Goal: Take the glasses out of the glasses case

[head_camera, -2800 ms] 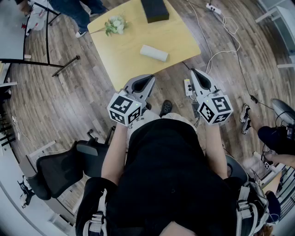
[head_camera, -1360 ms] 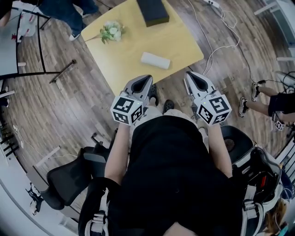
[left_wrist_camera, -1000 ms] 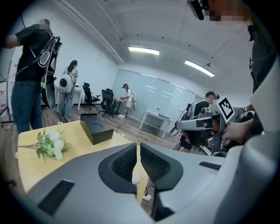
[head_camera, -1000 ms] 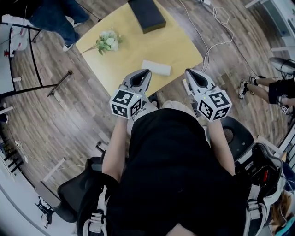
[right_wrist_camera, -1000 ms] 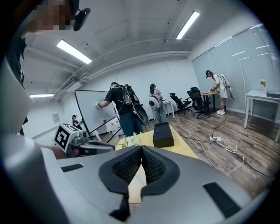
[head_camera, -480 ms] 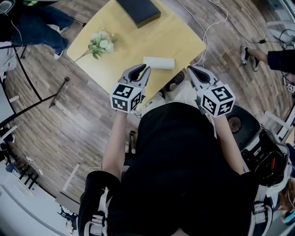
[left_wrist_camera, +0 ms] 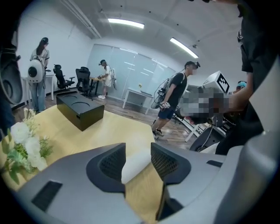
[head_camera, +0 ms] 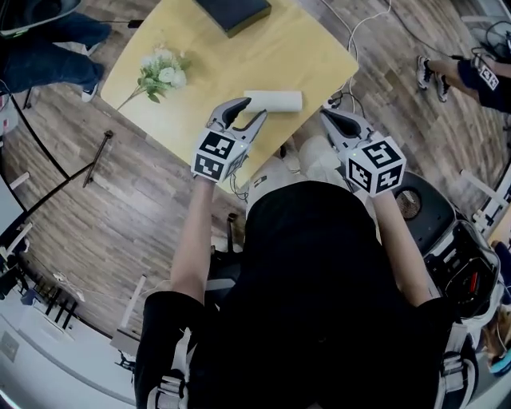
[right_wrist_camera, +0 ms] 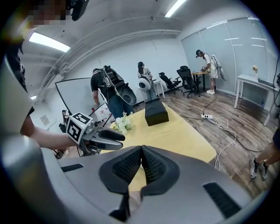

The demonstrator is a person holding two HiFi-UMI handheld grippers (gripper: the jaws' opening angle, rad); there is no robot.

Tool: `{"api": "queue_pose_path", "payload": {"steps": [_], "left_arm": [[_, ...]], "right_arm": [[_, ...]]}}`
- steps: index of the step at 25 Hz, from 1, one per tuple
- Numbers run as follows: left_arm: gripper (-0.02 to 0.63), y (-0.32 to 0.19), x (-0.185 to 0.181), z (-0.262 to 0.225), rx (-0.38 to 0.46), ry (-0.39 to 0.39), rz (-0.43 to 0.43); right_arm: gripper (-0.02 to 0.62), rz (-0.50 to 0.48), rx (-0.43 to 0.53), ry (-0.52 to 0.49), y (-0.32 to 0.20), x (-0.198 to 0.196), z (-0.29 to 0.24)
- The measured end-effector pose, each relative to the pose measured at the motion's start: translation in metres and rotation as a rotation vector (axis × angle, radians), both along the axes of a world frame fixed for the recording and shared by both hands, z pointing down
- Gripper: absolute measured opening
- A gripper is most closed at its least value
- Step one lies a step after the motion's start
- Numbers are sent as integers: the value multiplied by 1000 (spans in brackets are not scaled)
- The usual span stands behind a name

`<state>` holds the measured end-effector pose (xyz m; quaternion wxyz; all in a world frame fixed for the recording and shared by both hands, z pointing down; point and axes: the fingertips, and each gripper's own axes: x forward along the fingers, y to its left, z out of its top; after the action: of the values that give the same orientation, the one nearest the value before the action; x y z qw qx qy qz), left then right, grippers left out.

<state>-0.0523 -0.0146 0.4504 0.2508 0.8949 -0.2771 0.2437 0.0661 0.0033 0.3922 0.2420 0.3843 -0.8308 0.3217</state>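
A white glasses case (head_camera: 274, 101) lies closed near the front edge of the yellow table (head_camera: 239, 56). My left gripper (head_camera: 254, 110) sits just left of it, tips over the table edge, and its jaws are opening. In the left gripper view the case (left_wrist_camera: 136, 162) shows through the gap beyond the left gripper (left_wrist_camera: 138, 154), and the pads do not touch it. My right gripper (head_camera: 326, 117) hovers off the table's front right edge with nothing in it. In the right gripper view the right gripper (right_wrist_camera: 141, 154) has its pads pressed together. No glasses are visible.
A black box (head_camera: 233, 11) stands at the table's far side, and a sprig of white flowers (head_camera: 160, 72) lies at its left. Cables (head_camera: 363, 24) run over the wooden floor to the right. A round stool (head_camera: 415, 208) is beside me. Several people stand in the room.
Both grippers have come down and forward toward the table's front edge. The left jaws, shut before, now stand apart next to the white case. The right jaws stay shut.
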Motion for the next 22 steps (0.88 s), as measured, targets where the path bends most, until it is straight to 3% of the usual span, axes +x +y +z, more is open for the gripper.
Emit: {"api": "queue_pose_path", "payload": {"steps": [6, 13, 22], "left_arm": [[251, -11, 6, 44, 8, -103, 173], [278, -9, 10, 90, -28, -212, 342], [298, -11, 18, 115, -14, -297, 483]], "right_arm": [[18, -6, -28, 25, -13, -3, 32], [18, 13, -78, 20, -12, -3, 53], [18, 28, -102, 22, -8, 1, 67]]}}
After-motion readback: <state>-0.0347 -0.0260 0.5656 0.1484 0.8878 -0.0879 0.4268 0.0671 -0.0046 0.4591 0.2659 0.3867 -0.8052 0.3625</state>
